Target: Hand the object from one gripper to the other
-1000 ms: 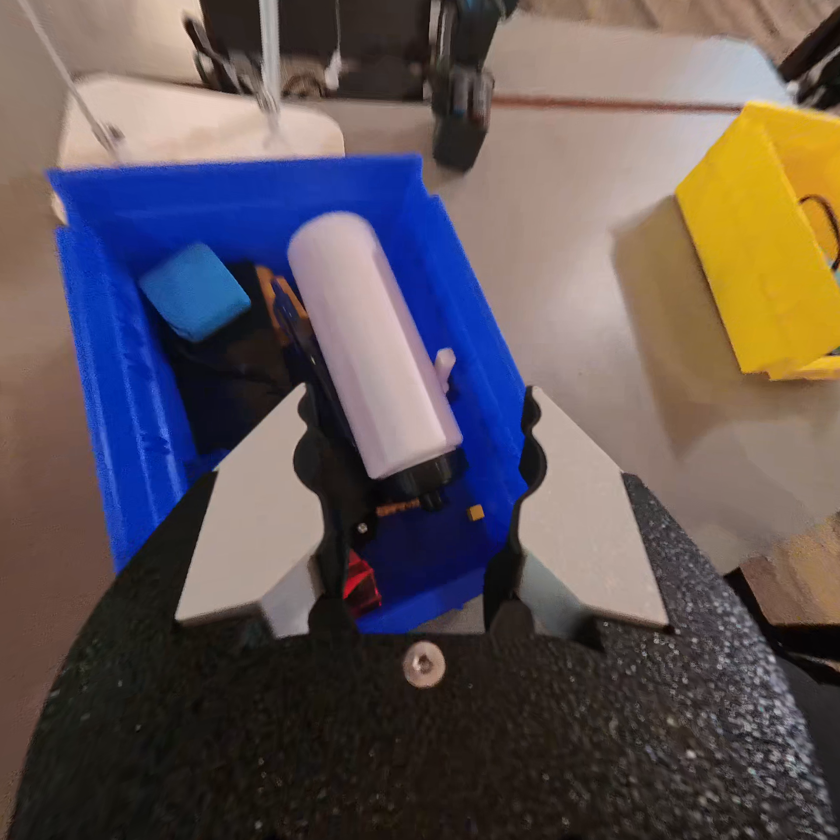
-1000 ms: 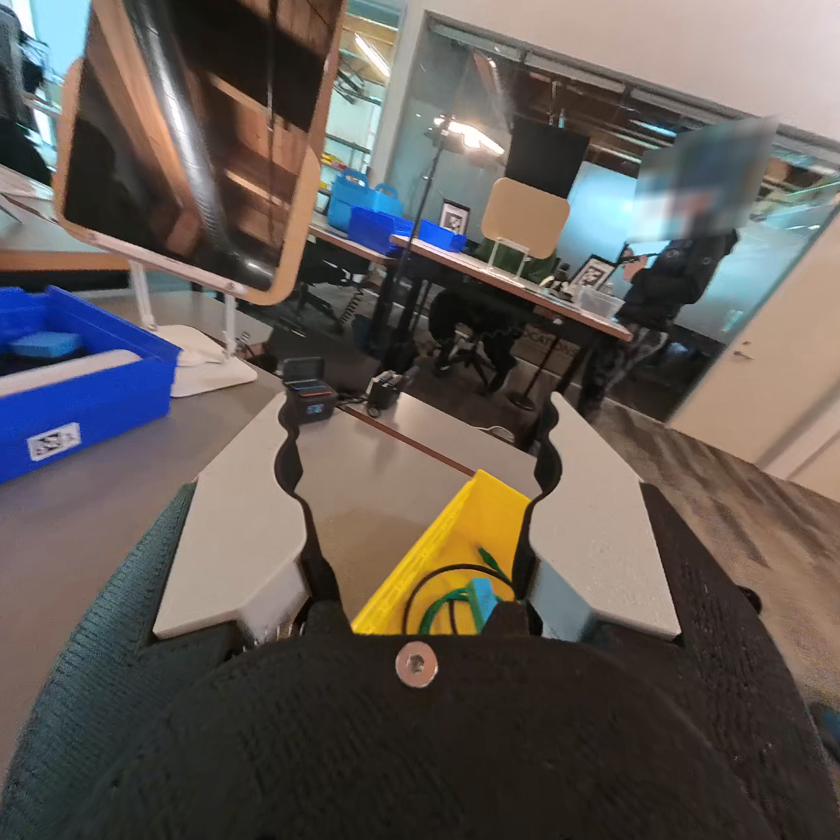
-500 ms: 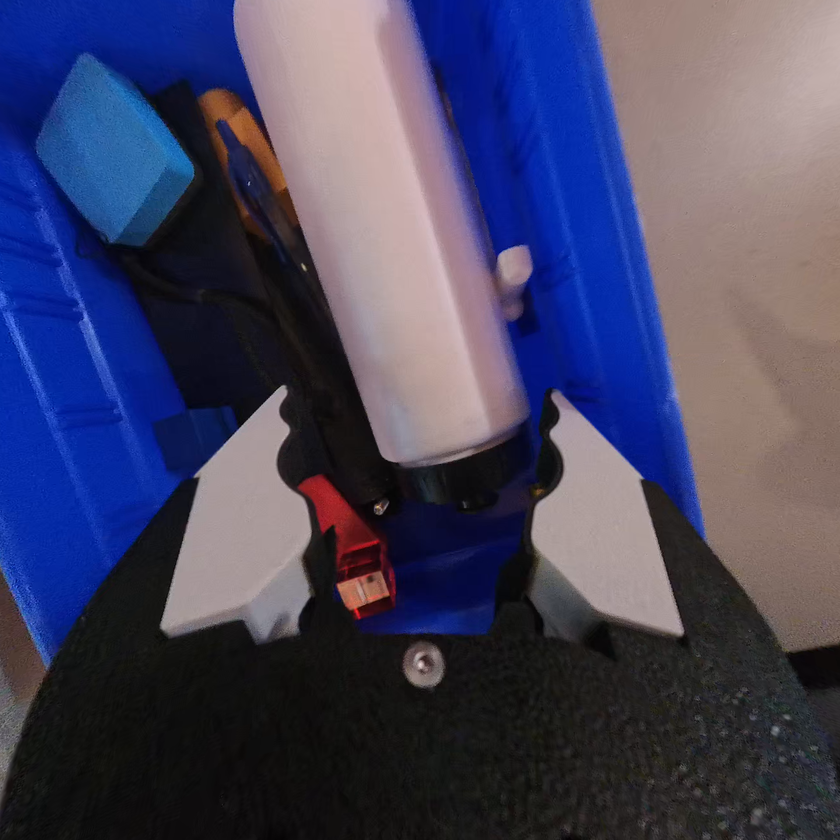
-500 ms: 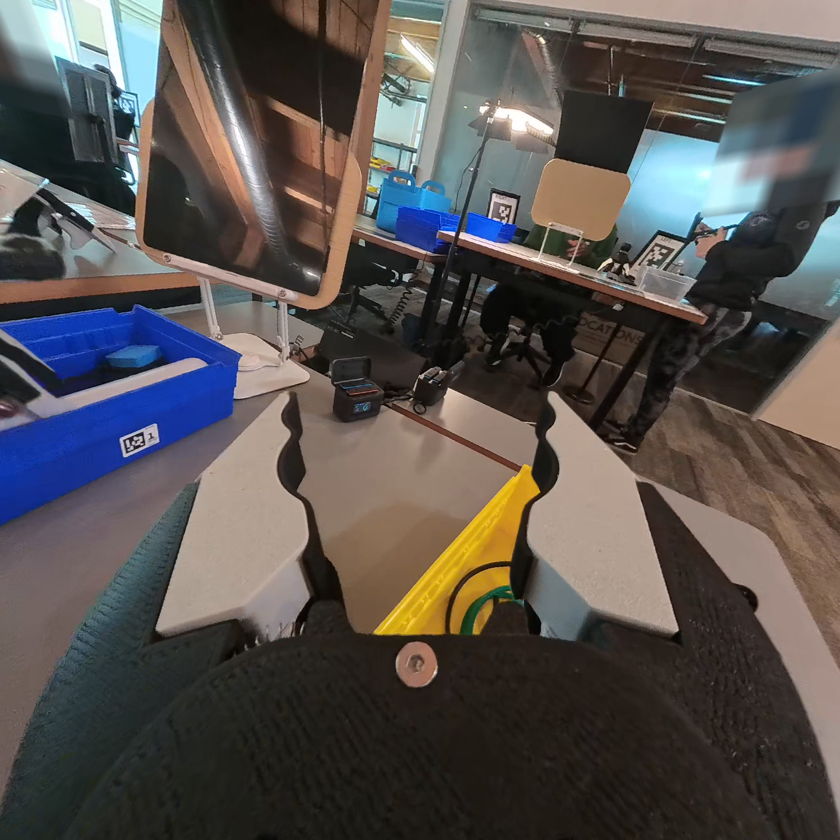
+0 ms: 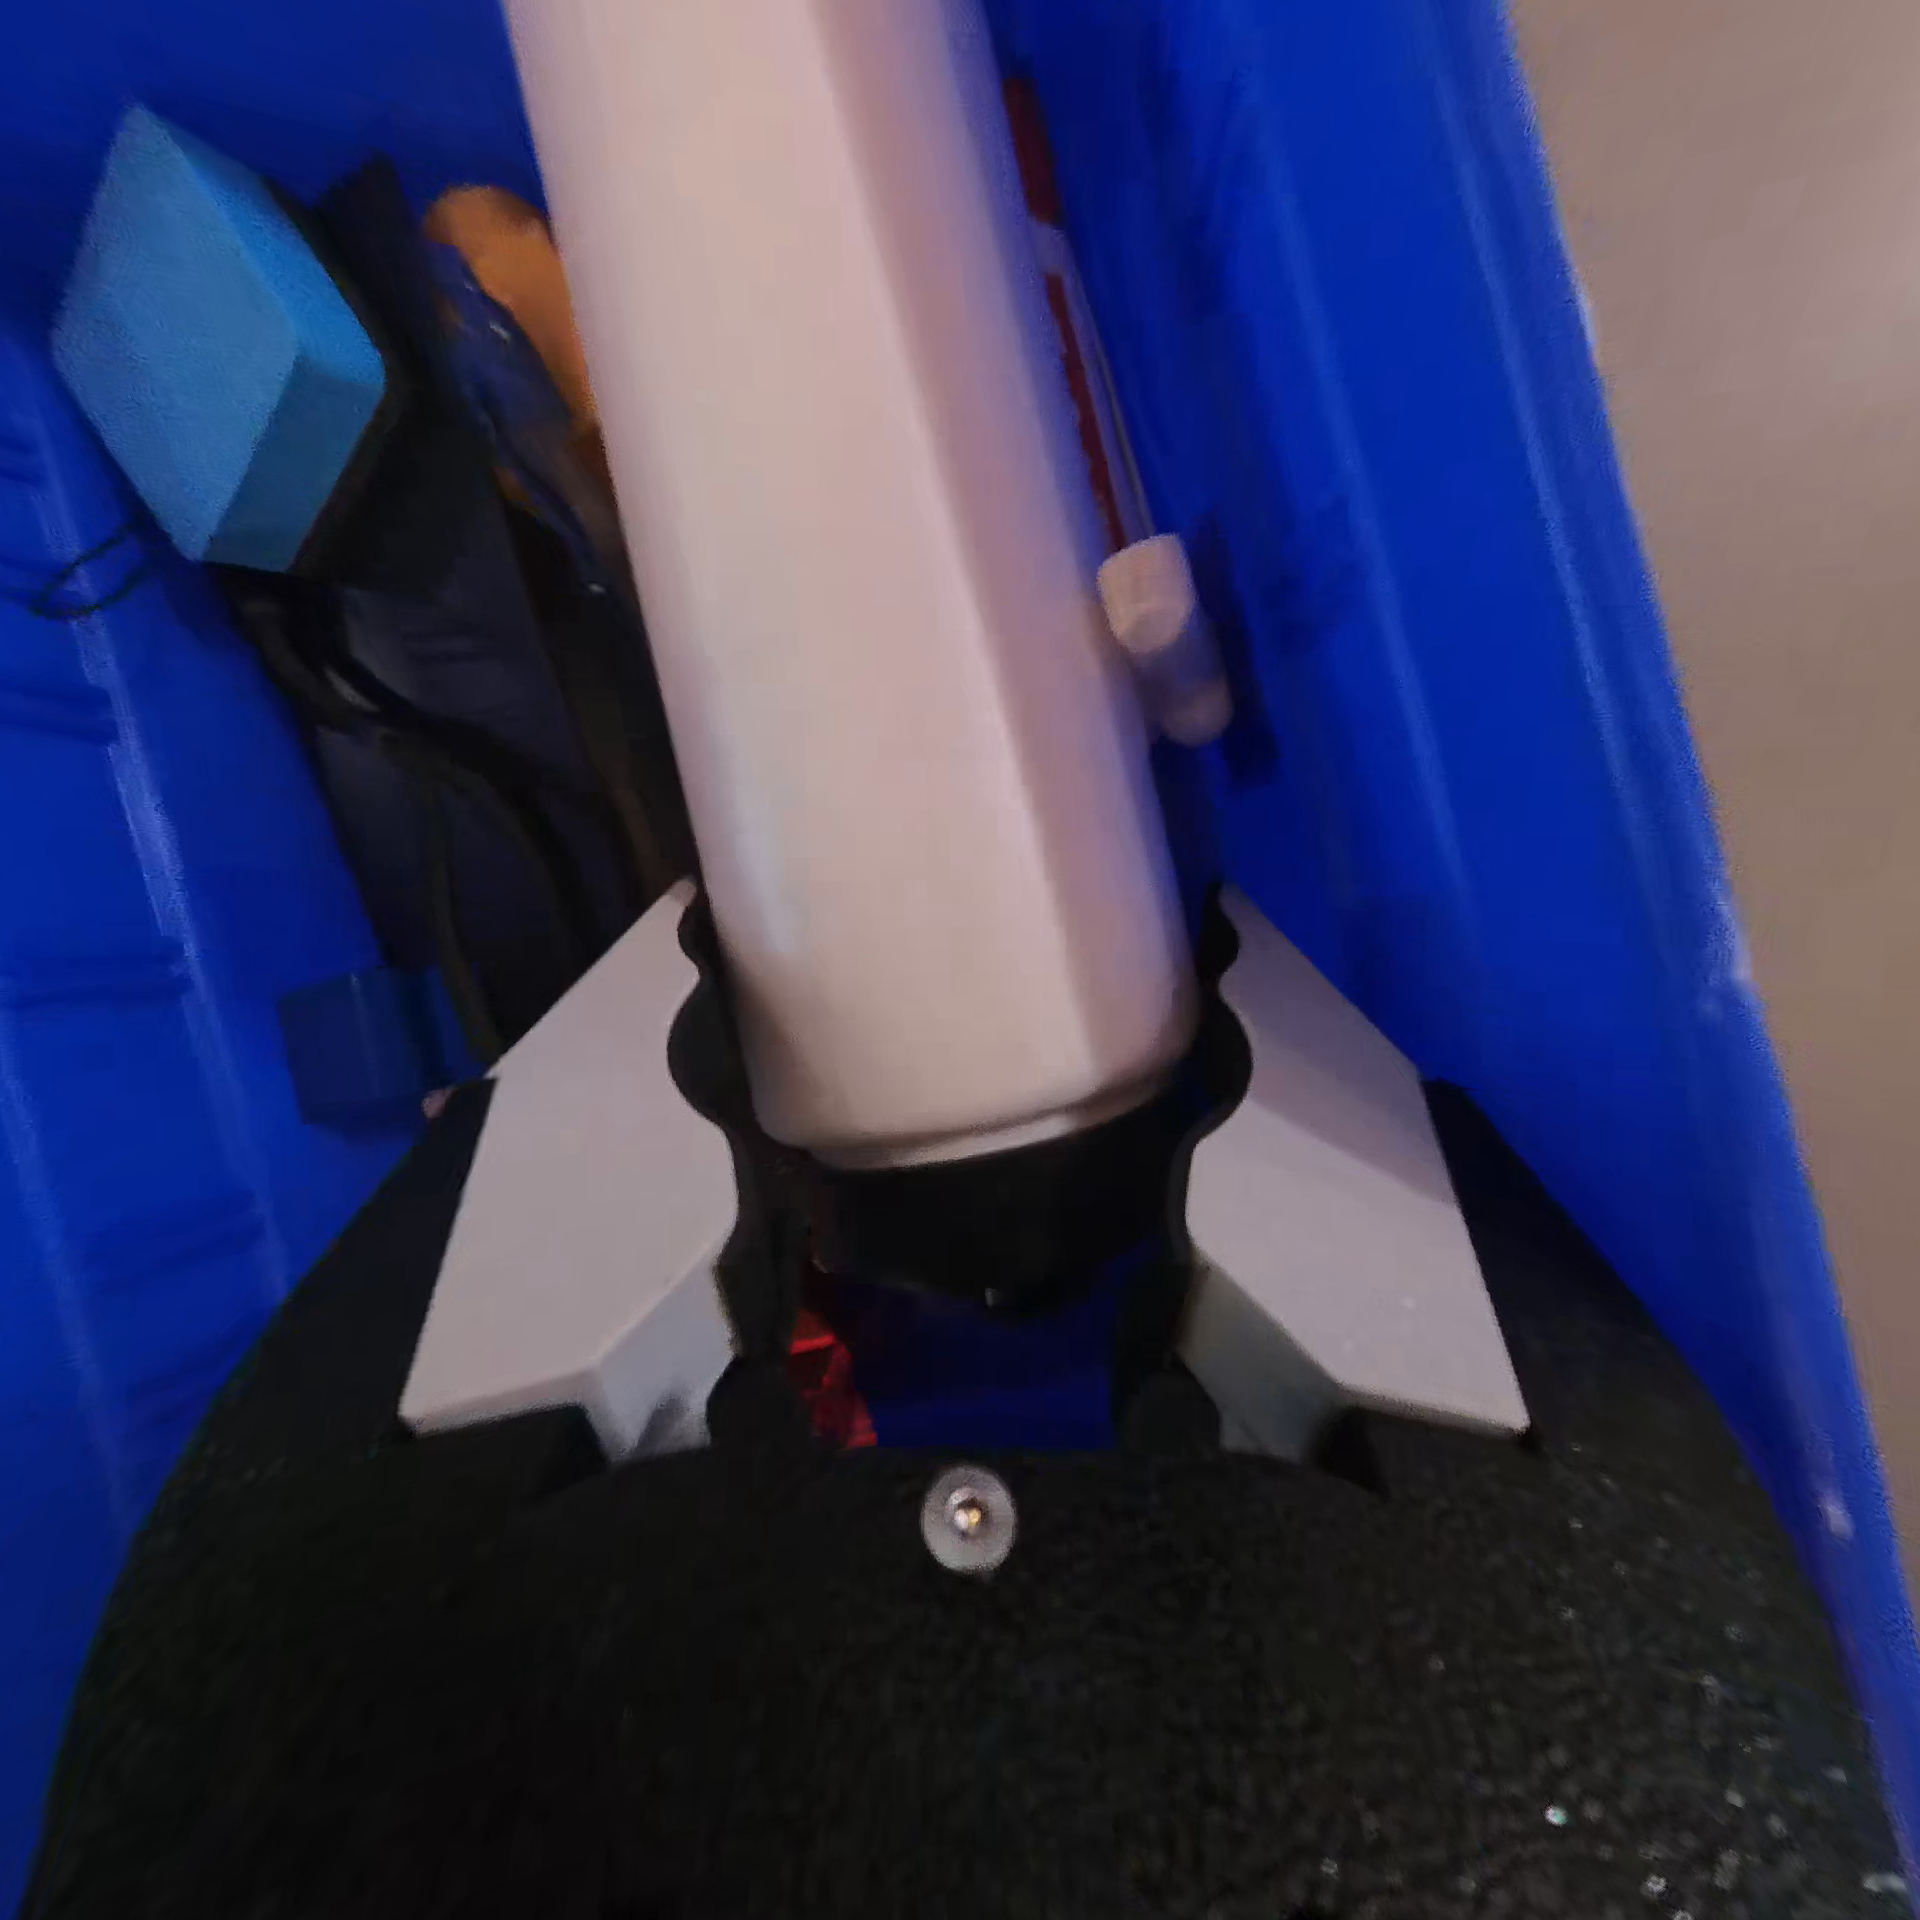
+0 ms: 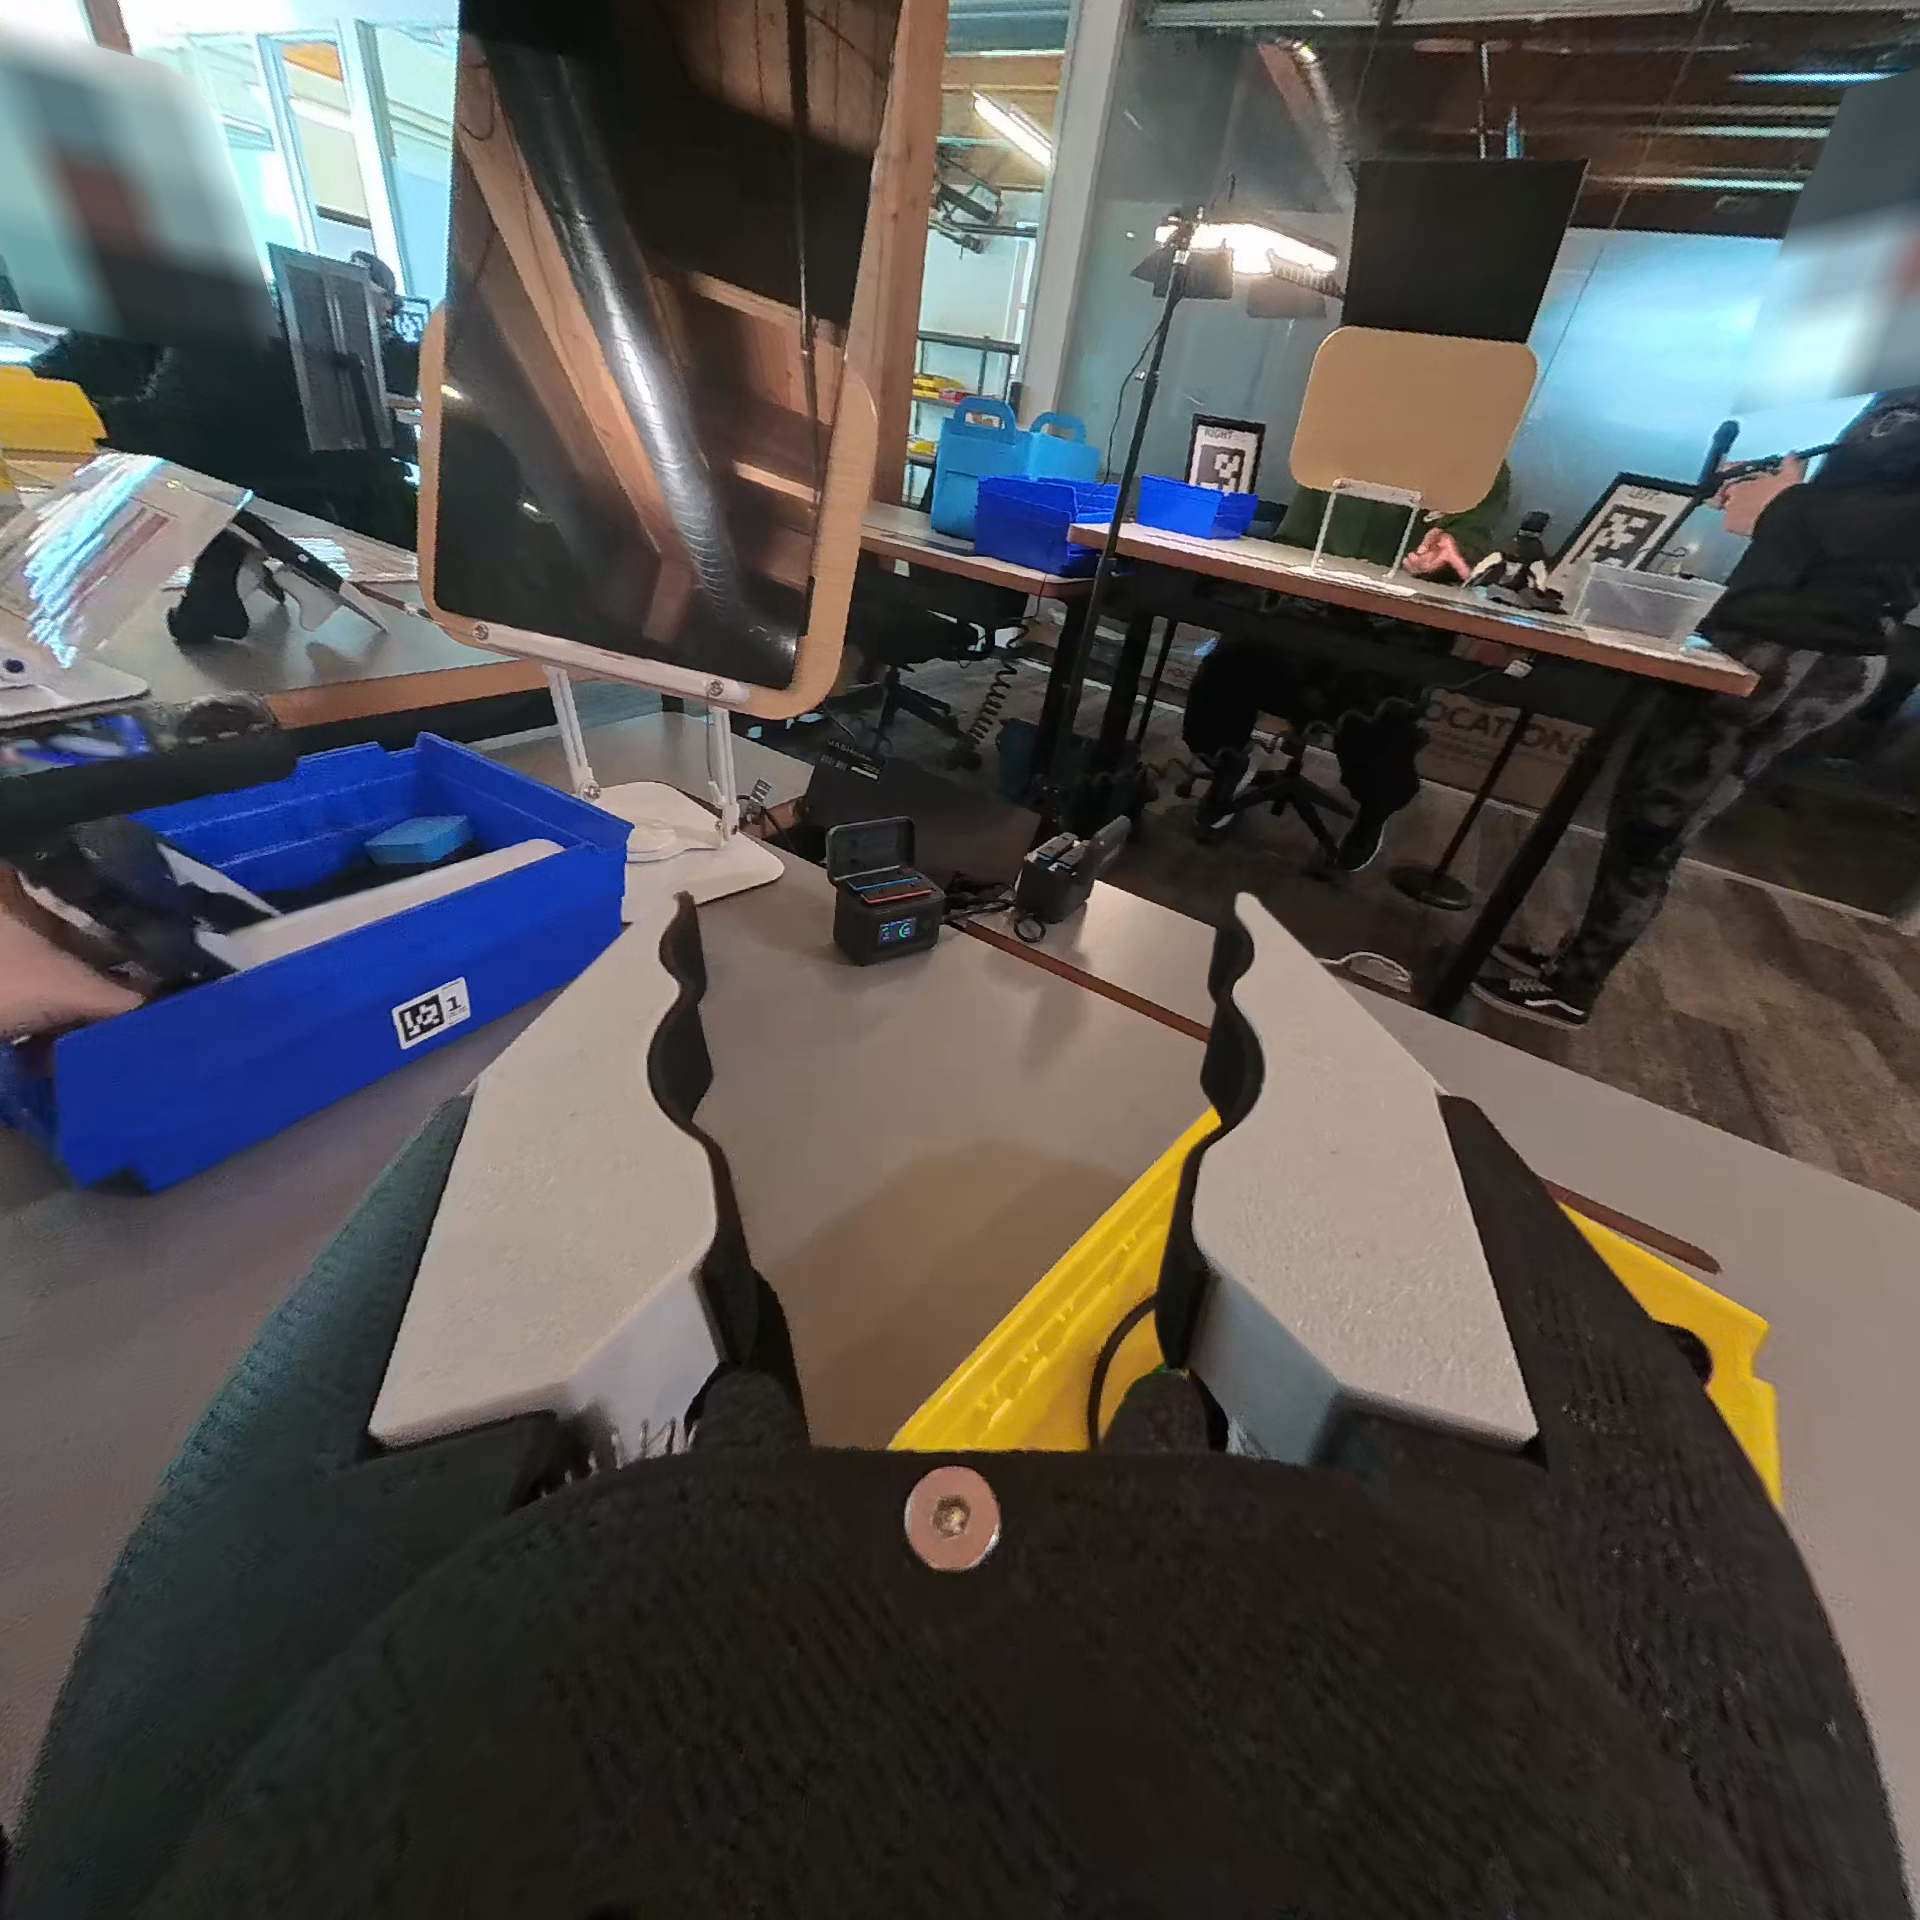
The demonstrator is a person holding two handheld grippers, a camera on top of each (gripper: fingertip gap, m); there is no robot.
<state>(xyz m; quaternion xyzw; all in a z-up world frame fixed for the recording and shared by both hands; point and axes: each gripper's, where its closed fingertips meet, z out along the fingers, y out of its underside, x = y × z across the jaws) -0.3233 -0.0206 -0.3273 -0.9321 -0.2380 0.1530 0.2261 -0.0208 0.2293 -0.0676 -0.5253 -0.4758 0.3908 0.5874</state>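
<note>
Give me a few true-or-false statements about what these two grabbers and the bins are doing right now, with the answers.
1. The left gripper has its fingers on either side of the white cylinder. True.
2. The white cylinder lies in the yellow bin. False: it lies in the blue bin; the yellow bin sits under the right gripper.
3. The right gripper holds something. False: it is open and empty, above the grey table.
4. A light blue block lies in the blue bin beside the cylinder. True.
5. The blue bin stands on the floor. False: the right wrist view shows it on the table.
</note>
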